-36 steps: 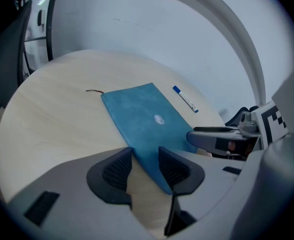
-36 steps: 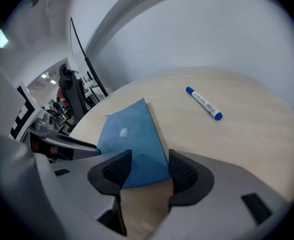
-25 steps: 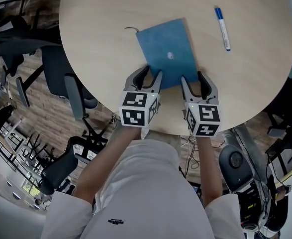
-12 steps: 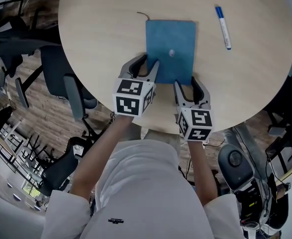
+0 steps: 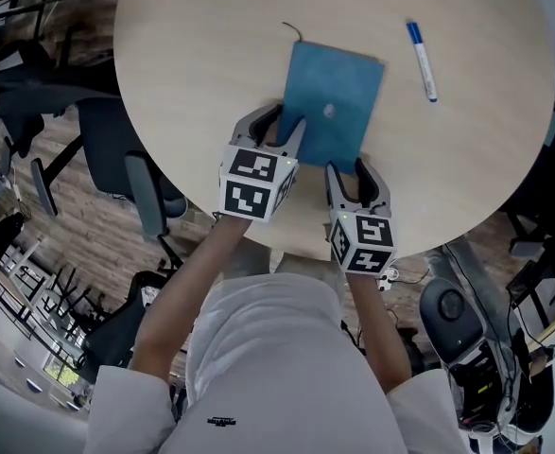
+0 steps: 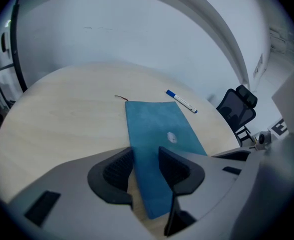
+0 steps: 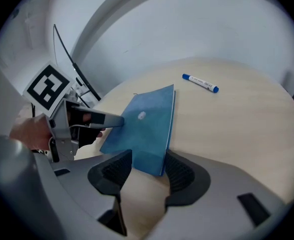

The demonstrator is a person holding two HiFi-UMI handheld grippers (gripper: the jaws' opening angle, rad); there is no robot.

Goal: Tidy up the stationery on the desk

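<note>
A blue notebook (image 5: 334, 112) lies flat on the round wooden table (image 5: 192, 45), tilted slightly, with a thin dark ribbon at its far left corner. My left gripper (image 5: 279, 126) is open, and its jaws straddle the notebook's near left corner (image 6: 159, 134). My right gripper (image 5: 353, 173) is open too, with the near right corner (image 7: 144, 119) between its jaws. A white pen with a blue cap (image 5: 422, 60) lies apart at the far right, also visible as the pen (image 6: 182, 101) and the pen (image 7: 200, 83) in the gripper views.
The table's near edge runs just under both grippers. Dark office chairs (image 5: 135, 178) stand on the wooden floor to the left, and another chair (image 6: 237, 109) is beyond the table's right side.
The notebook has turned clockwise on the table, from leaning left to leaning right. Both grippers stayed at its near corners, and the right one drew back toward me.
</note>
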